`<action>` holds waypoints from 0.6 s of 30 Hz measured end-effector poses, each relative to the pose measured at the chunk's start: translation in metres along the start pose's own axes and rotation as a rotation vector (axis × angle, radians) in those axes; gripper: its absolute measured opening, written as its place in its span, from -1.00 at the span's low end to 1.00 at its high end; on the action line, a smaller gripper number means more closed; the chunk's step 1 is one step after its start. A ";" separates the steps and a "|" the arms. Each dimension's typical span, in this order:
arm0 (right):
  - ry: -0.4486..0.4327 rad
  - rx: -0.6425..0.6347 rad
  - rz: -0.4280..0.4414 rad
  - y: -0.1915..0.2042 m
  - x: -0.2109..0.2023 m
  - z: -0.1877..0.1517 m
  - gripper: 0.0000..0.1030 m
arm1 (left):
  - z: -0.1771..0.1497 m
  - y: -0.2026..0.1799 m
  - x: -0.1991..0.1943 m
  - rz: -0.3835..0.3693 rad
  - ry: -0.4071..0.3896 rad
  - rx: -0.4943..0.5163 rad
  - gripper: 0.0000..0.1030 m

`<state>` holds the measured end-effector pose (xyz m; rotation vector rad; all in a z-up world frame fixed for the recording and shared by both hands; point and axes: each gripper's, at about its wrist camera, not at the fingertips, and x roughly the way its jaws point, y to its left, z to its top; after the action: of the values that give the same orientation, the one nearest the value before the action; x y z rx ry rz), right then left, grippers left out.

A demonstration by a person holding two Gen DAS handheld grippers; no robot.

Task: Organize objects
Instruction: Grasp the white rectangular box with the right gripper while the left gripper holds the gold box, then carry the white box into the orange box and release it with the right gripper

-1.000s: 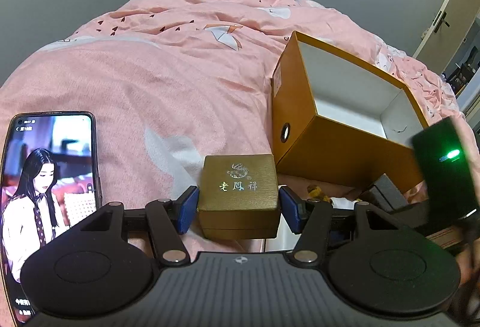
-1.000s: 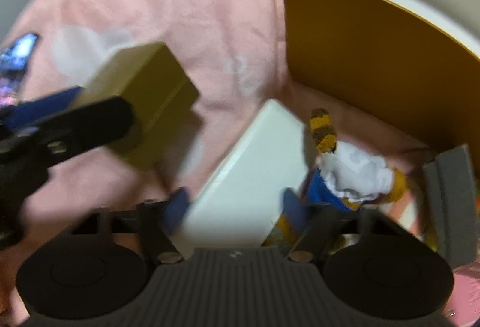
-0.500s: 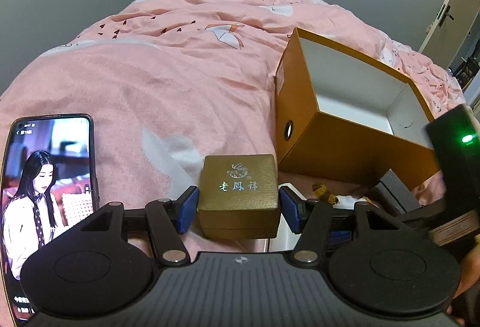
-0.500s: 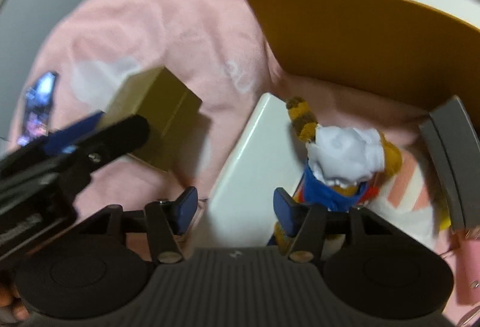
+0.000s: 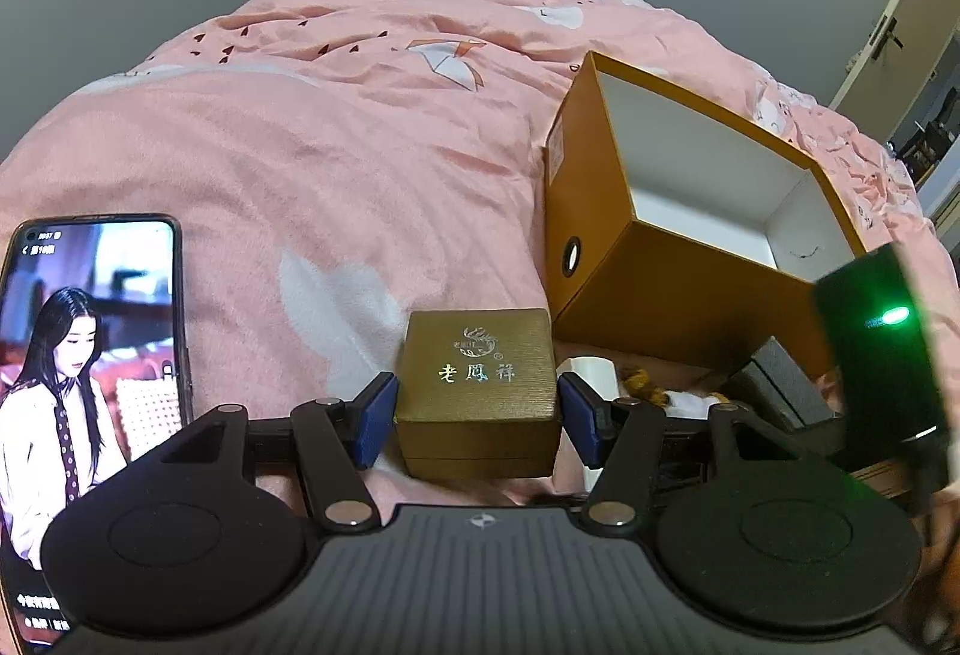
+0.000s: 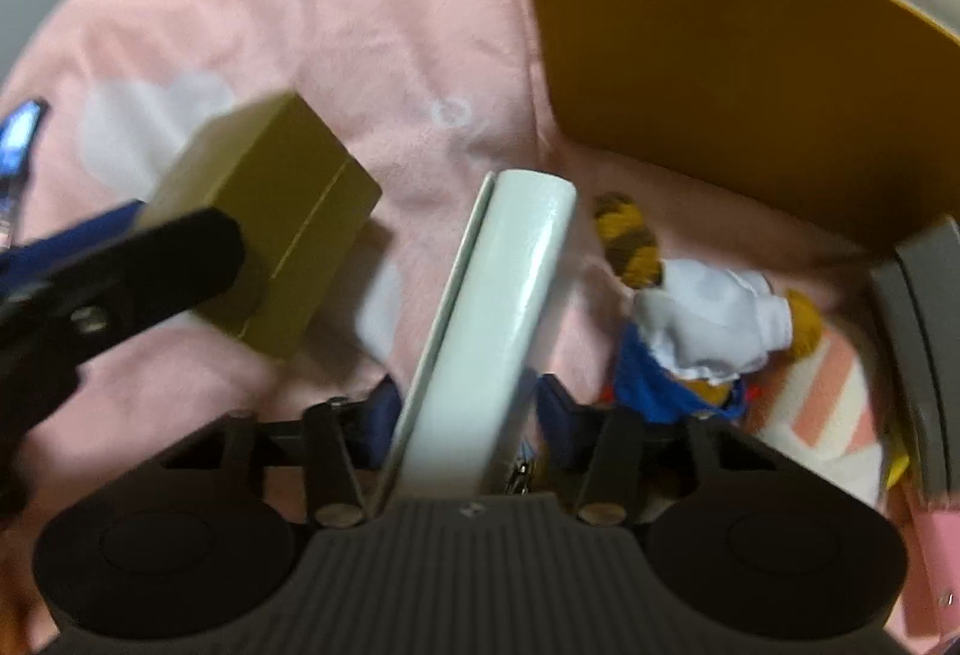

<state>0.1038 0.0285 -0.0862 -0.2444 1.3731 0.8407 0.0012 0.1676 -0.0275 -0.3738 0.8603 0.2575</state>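
Note:
My left gripper [image 5: 478, 418] is shut on a small gold jewellery box [image 5: 477, 391] with gold lettering, held just above the pink duvet. The same gold box [image 6: 282, 229] shows at the left of the right wrist view. My right gripper [image 6: 468, 415] is shut on a flat white box [image 6: 492, 331], which stands on edge between the blue pads. A large open orange box [image 5: 678, 235] with a white inside stands to the right; its wall [image 6: 720, 72] fills the upper right of the right wrist view.
A phone [image 5: 90, 355] with a lit screen lies on the duvet at left. A small plush toy [image 6: 690, 319] and a grey box [image 6: 924, 355] lie beside the orange box. The right gripper's black body with a green light [image 5: 882, 349] is at right.
My right gripper has closed on the white box and tipped it up from flat onto its edge. My left gripper with the gold box has hardly moved.

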 end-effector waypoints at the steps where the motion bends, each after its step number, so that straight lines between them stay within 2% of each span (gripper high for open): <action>1: 0.006 0.017 0.019 -0.005 -0.004 -0.002 -0.19 | 0.000 -0.002 0.000 0.006 0.000 0.011 0.29; 3: 0.009 0.057 0.049 -0.016 -0.013 -0.005 -0.29 | -0.001 -0.005 0.001 0.021 -0.002 0.030 0.29; 8: -0.007 0.141 0.154 -0.043 -0.030 -0.012 -0.37 | -0.002 -0.011 -0.002 0.028 -0.013 0.073 0.29; 11: -0.051 0.155 0.205 -0.044 -0.051 -0.026 -0.39 | -0.001 -0.018 -0.009 0.029 -0.032 0.097 0.29; 15: -0.114 0.183 0.278 -0.060 -0.073 -0.014 -0.40 | 0.007 -0.027 -0.021 0.001 -0.058 0.109 0.29; 18: -0.155 0.218 0.345 -0.079 -0.109 -0.029 -0.40 | 0.017 -0.040 -0.032 -0.025 -0.083 0.136 0.29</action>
<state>0.1370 -0.0851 -0.0169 0.2290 1.3671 0.9616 0.0075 0.1365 0.0160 -0.2457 0.7861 0.1886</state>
